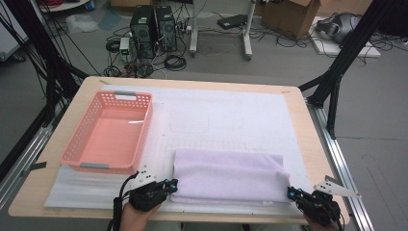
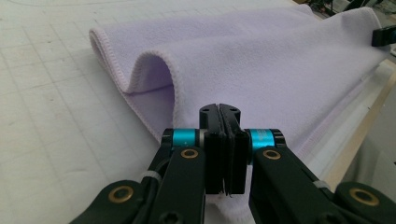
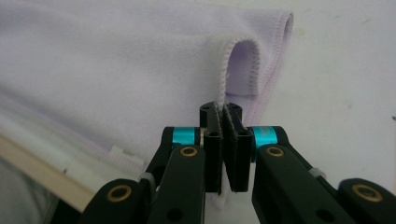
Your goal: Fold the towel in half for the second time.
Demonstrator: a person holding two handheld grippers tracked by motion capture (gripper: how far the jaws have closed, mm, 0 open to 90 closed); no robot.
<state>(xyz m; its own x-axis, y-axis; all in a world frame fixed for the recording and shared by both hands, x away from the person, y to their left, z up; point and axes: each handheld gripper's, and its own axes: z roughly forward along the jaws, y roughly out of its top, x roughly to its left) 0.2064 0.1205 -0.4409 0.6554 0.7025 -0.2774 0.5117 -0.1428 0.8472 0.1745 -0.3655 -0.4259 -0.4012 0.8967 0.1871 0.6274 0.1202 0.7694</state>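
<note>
High view: a folded lilac towel (image 1: 226,175) lies crosswise along the table's near edge, just right of the pink basket (image 1: 109,132). The left gripper (image 1: 172,184) and right gripper (image 1: 290,192) are each clamped on a near corner, the fold running away from both.

Counted on the tabletop (image 1: 308,144): five things of four kinds.

One folded lilac towel (image 1: 226,175), one pink basket (image 1: 108,132) and one white foam mat (image 1: 231,115) are seen; two hand-held grippers are counted, the left hand-held gripper (image 1: 174,183) and the right hand-held gripper (image 1: 290,192).
</note>
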